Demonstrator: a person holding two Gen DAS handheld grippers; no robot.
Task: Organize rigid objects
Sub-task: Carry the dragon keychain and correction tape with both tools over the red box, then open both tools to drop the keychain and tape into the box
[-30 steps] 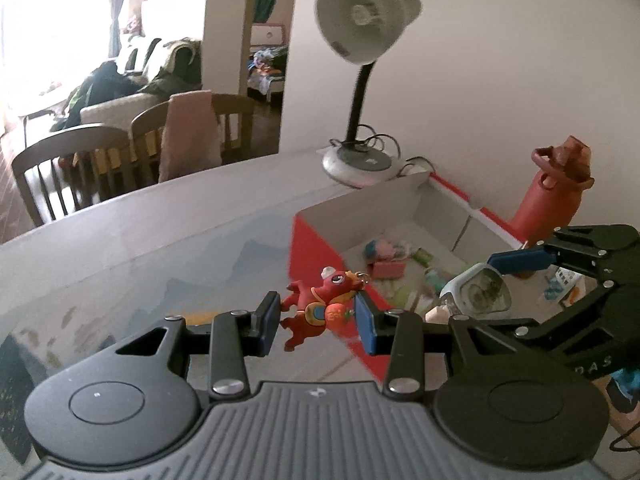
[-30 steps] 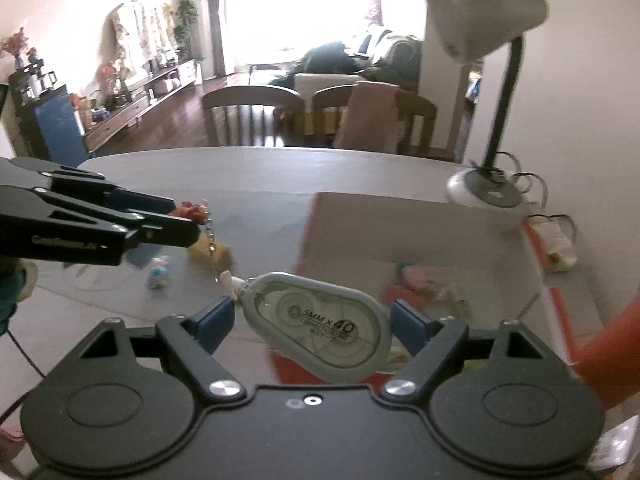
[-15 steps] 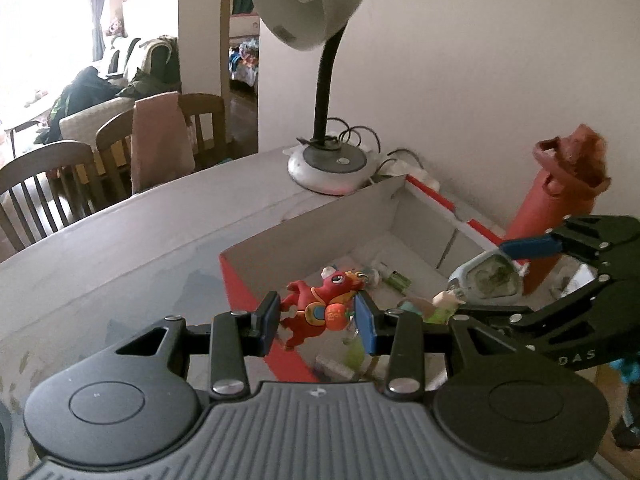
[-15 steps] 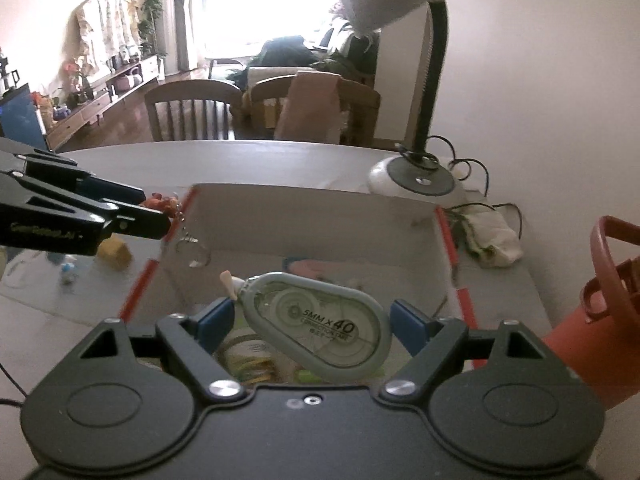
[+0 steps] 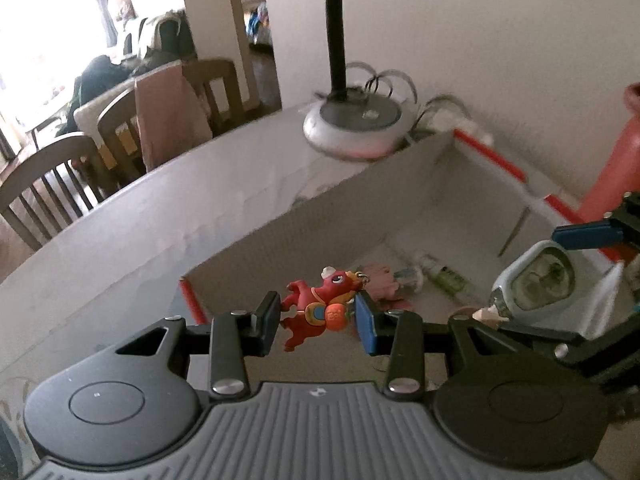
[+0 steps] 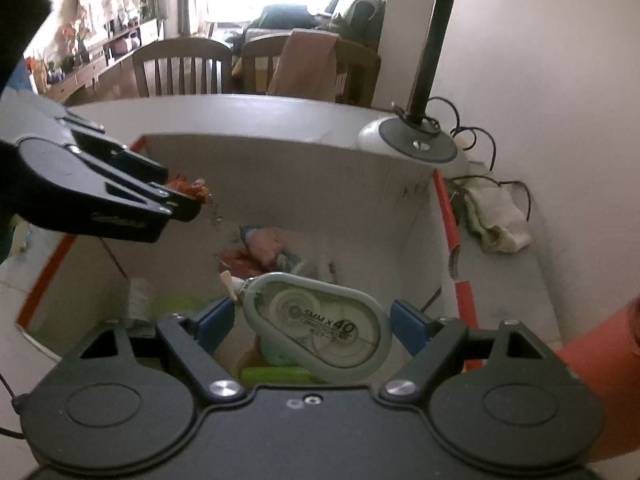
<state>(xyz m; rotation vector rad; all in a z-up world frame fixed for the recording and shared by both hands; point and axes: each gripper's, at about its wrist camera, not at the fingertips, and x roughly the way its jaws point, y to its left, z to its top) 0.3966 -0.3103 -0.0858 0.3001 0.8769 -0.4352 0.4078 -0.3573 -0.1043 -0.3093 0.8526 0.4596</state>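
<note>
Desk carries box (image 6: 448,216). Left tongs (image 5: 316,316) clamp dragon keychain (image 5: 320,306), right tongs (image 6: 316,322) clamp correction tape (image 6: 320,332), both above it. Lower inside walls before releasing, one at a time.

I see the red dragon keychain (image 5: 320,312) pinched in my left claw (image 5: 317,322), hanging over the box (image 5: 340,208). At three o'clock, the grey correction tape (image 6: 320,332) (label "5MM x 40") sits tilted, tip up-left, in my right claw (image 6: 316,324).
</note>
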